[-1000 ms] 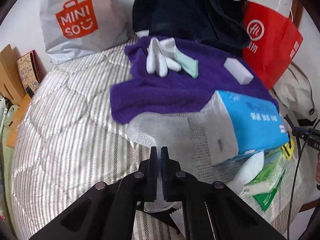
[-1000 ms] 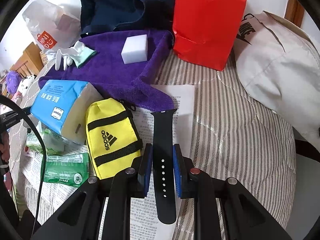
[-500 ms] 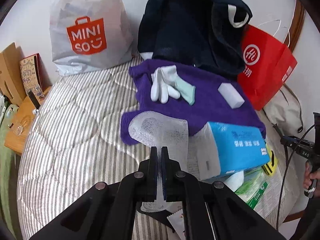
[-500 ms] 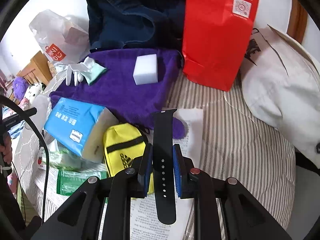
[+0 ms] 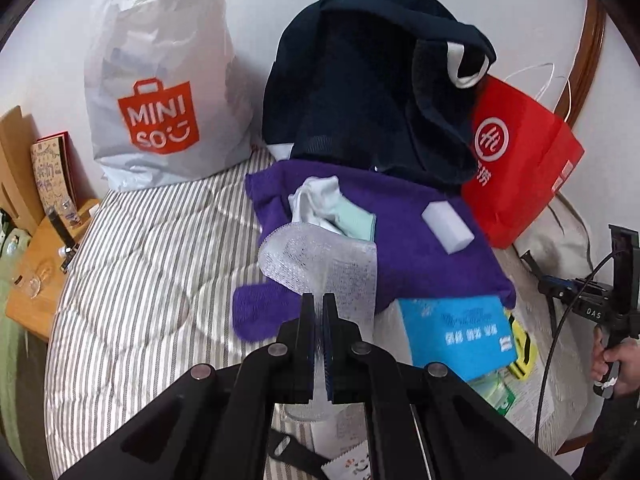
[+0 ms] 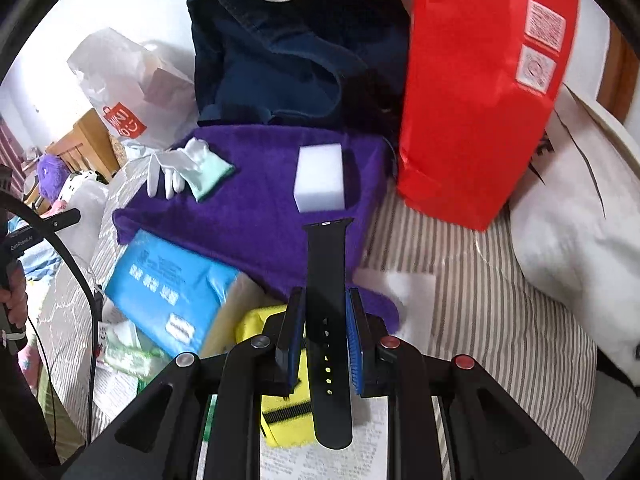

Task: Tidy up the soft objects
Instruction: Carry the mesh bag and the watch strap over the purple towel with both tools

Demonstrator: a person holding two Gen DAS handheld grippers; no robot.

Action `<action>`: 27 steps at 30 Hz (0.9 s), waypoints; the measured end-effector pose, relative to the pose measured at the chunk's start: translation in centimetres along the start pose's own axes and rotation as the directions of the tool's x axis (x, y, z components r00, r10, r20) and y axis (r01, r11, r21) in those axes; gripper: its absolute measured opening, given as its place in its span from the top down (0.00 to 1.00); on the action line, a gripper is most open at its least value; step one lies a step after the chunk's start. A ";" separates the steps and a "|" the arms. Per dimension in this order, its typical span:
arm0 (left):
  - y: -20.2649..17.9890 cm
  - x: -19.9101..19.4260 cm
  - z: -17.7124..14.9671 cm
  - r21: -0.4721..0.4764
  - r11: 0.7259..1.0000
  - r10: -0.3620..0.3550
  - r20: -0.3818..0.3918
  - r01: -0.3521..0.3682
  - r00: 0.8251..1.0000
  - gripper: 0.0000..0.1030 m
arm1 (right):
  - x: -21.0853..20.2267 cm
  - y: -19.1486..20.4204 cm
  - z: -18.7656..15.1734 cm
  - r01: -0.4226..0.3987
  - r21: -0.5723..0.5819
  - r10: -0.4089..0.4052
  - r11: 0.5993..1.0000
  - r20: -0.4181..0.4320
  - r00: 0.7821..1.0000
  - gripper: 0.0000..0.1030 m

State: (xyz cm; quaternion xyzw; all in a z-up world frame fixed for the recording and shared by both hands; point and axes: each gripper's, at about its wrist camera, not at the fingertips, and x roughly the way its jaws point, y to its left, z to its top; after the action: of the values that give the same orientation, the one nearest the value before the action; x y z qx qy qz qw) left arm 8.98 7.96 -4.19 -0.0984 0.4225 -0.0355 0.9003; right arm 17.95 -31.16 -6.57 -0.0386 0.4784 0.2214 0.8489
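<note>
My left gripper [image 5: 319, 300] is shut on a white mesh foam sleeve [image 5: 320, 260] and holds it up over the near edge of the purple towel [image 5: 420, 264]. My right gripper [image 6: 323, 300] is shut on a black watch strap [image 6: 326, 276], lifted above the bed, pointing at the towel [image 6: 256, 216]. On the towel lie a white glove with a mint cloth [image 6: 184, 170] and a white sponge block [image 6: 320, 178]; they also show in the left wrist view, glove [image 5: 324, 204] and sponge [image 5: 448, 230].
A blue tissue pack [image 6: 176, 280], a yellow Adidas pouch [image 6: 276, 392] and green wipes packets [image 6: 124, 354] lie on paper at the near side. A red paper bag [image 6: 480, 92], dark clothing [image 5: 372, 92], a Miniso bag [image 5: 160, 92] and a white tote [image 6: 580, 240] ring the striped bed [image 5: 140, 280].
Both grippers rose and moved toward the towel with their loads. The mesh sleeve now hangs over the towel's edge; the strap's tip reaches the towel by the sponge.
</note>
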 end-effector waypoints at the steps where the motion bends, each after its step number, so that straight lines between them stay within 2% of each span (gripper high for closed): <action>1: -0.1 0.0 0.2 0.001 1.000 -0.001 0.002 0.001 1.000 0.96 | 0.1 0.1 0.3 -0.003 -0.002 0.003 1.000 0.003 1.000 0.81; 12: -0.8 1.4 4.0 0.025 1.000 -0.019 0.023 0.018 1.000 0.96 | 2.1 0.7 4.1 -0.024 -0.010 0.024 1.000 0.026 0.999 0.81; 27: -2.2 5.6 7.4 0.038 0.997 -0.060 0.005 0.060 0.998 0.96 | 7.1 0.5 7.7 -0.018 0.020 0.018 1.000 0.025 1.000 0.81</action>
State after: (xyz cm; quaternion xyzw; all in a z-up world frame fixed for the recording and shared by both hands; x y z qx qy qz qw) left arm 18.27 6.04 -3.30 -0.0940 0.4160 -0.0704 0.9018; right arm 27.00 -26.22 -8.21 -0.0230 0.4704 0.2248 0.8531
